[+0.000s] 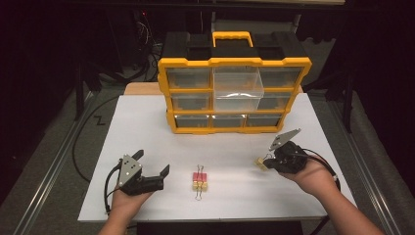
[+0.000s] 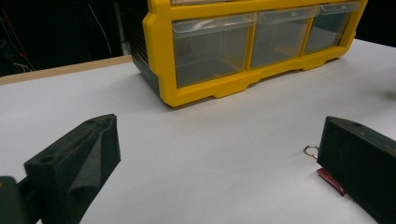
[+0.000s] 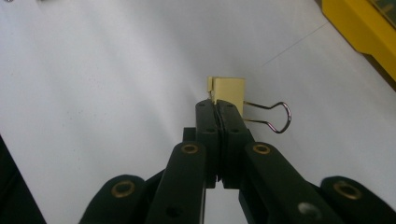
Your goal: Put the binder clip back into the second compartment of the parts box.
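White table (image 1: 147, 127) — right gripper (image 3: 217, 105) view reveals fingers pinching yellow clip (image 3: 229, 89).

organizer (image 1: 235, 93): we see it at the table's (image 1: 147, 127) back
clips (image 1: 199, 182): before it, centre
lone clip (image 1: 263, 163): right of them

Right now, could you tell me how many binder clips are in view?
3. A red clip and a yellow clip lie side by side on the table's middle; another yellow clip is gripped in the right tool. Drawers may hide more.
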